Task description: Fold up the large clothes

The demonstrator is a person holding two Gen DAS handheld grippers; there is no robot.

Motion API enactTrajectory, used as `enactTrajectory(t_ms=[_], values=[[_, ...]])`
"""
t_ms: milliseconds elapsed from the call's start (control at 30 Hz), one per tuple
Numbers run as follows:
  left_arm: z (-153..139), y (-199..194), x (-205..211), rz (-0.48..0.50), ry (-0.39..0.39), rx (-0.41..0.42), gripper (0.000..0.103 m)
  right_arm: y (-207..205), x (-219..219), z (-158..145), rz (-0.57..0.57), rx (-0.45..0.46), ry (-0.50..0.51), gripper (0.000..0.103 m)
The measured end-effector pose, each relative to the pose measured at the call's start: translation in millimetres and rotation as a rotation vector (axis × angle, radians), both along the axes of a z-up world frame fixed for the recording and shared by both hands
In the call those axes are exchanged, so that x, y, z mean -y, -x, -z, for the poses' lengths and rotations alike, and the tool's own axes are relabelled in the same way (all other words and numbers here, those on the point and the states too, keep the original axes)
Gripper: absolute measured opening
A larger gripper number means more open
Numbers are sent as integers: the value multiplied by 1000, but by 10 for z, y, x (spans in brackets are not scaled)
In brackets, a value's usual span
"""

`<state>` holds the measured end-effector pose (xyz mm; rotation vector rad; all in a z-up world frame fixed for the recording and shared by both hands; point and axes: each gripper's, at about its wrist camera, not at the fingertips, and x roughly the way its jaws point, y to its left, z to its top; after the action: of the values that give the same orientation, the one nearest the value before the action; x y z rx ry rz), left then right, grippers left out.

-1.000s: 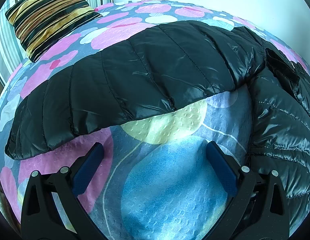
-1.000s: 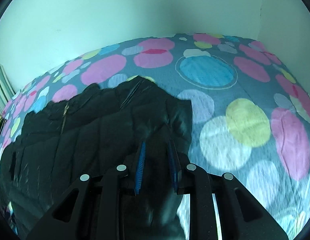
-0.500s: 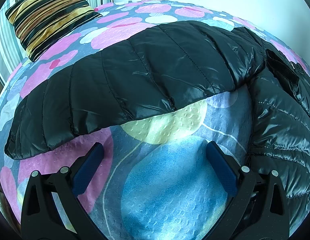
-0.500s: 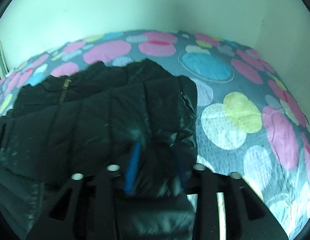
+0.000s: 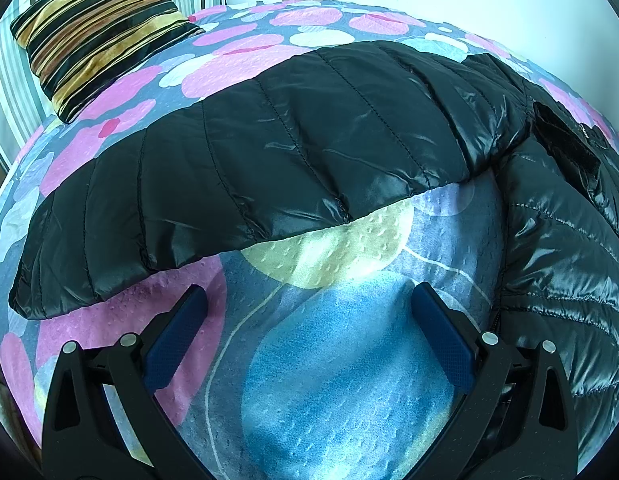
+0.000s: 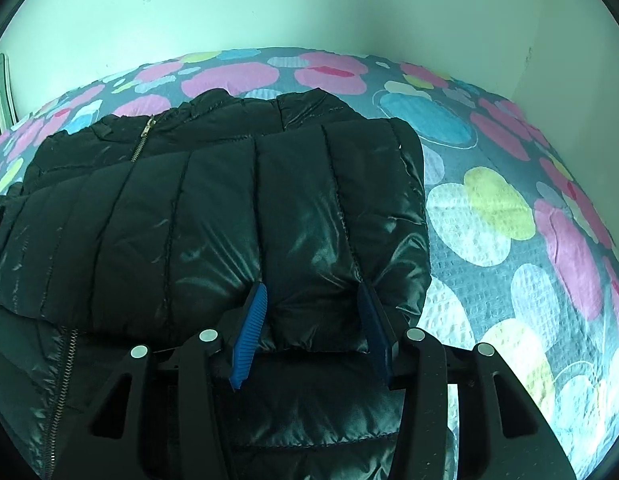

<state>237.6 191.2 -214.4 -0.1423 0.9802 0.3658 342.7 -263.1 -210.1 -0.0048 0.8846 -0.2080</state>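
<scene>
We find no legible text, label, brand, number or sign in either view. The black patch [image 5: 565, 140] on the jacket [image 5: 309, 152] carries a tiny pale mark at its edge, too small for us to read, and the zipper pull [image 6: 149, 124] shows no lettering that we can make out.
</scene>
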Motion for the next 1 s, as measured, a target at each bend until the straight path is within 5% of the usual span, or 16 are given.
enactTrajectory(t_ms=[400, 600, 700, 900, 1000], values=[[-10, 8, -1, 0, 10, 15, 101, 11, -68, 43, 3, 25, 40, 48], [-138, 324, -40, -29, 59, 35, 101, 17, -86, 49, 3, 28, 47, 48], [-258, 623, -198, -73, 88, 70, 101, 19, -77, 47, 3, 32, 36, 48], [-480, 1174, -815, -263, 17, 129, 101, 29, -75, 44, 4, 39, 28, 48], [-475, 1260, -1205, -363, 58, 138, 101, 35, -73, 42, 5, 40, 30, 48]])
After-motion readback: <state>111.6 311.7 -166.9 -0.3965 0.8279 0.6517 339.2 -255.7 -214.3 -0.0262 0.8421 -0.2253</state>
